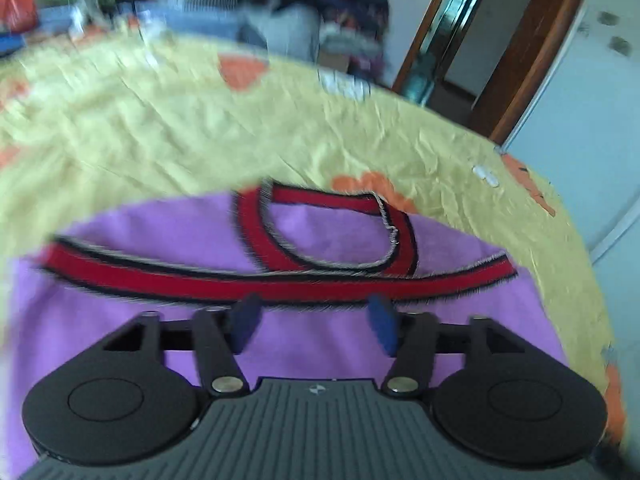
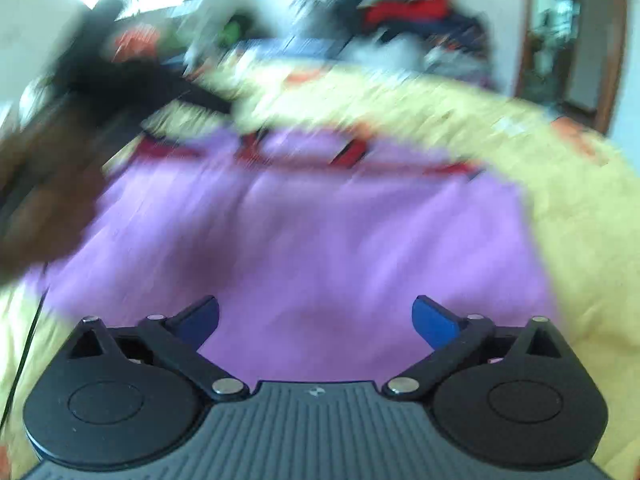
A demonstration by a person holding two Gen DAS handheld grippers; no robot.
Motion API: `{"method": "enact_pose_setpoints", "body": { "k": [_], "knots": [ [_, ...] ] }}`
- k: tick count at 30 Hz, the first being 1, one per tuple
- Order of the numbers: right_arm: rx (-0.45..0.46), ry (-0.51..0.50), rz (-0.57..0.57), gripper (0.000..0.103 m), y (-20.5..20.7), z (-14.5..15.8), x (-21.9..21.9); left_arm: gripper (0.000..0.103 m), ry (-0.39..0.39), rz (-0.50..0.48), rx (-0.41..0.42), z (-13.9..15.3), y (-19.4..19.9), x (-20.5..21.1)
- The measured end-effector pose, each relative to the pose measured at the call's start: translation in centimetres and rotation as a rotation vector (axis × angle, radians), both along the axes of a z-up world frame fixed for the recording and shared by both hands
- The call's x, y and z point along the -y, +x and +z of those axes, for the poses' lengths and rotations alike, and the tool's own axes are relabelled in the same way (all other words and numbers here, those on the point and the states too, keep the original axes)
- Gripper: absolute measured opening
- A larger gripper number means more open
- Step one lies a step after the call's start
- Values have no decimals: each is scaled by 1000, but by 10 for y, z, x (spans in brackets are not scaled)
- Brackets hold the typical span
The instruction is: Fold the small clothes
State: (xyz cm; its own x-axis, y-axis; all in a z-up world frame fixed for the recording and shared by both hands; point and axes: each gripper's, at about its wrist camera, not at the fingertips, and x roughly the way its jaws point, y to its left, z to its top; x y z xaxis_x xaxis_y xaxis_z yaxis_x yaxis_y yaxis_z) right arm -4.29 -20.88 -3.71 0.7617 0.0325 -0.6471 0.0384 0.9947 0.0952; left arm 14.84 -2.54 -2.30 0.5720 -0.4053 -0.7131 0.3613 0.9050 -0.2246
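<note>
Left wrist: we see both claws [image 1: 314, 324] [image 2: 316, 322] apart, empty over purple garment [image 1: 328, 224]; folding looks unfinished

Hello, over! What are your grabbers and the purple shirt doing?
Left hand-held gripper open, empty. Right hand-held gripper wide open, empty. Purple shirt flat on yellow sheet. Nothing blocking.

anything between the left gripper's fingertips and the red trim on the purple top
Nothing but bare purple top. In the left wrist view the open left gripper holds nothing, and the red trim lies just beyond its fingertips.
</note>
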Motion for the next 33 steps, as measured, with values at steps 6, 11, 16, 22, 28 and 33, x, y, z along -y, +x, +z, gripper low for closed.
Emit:
{"method": "enact_pose_setpoints", "body": {
  "k": [6, 11, 16, 22, 28, 33],
  "knots": [
    [-118, -21, -55, 103, 51, -9, 30, 69, 58, 78, -10, -7, -72, -65],
    [-96, -137, -12, 103, 30, -37, 34, 69, 178, 128, -38, -35, -112, -93],
    [-104, -147, -49, 103, 13, -24, 33, 70, 225, 149, 3, -30, -128, -103],
    [-105, -246, 2, 103, -16, -28, 17, 77, 205, 182, -30, -29, -138, -94],
    [-117, -45, -58, 103, -27, -32, 60, 78, 241, 195, -22, -38, -143, -92],
    [-95, -40, -72, 103, -5, -17, 54, 80, 234, 196, -35, -37, -138, -93]
  ]
}}
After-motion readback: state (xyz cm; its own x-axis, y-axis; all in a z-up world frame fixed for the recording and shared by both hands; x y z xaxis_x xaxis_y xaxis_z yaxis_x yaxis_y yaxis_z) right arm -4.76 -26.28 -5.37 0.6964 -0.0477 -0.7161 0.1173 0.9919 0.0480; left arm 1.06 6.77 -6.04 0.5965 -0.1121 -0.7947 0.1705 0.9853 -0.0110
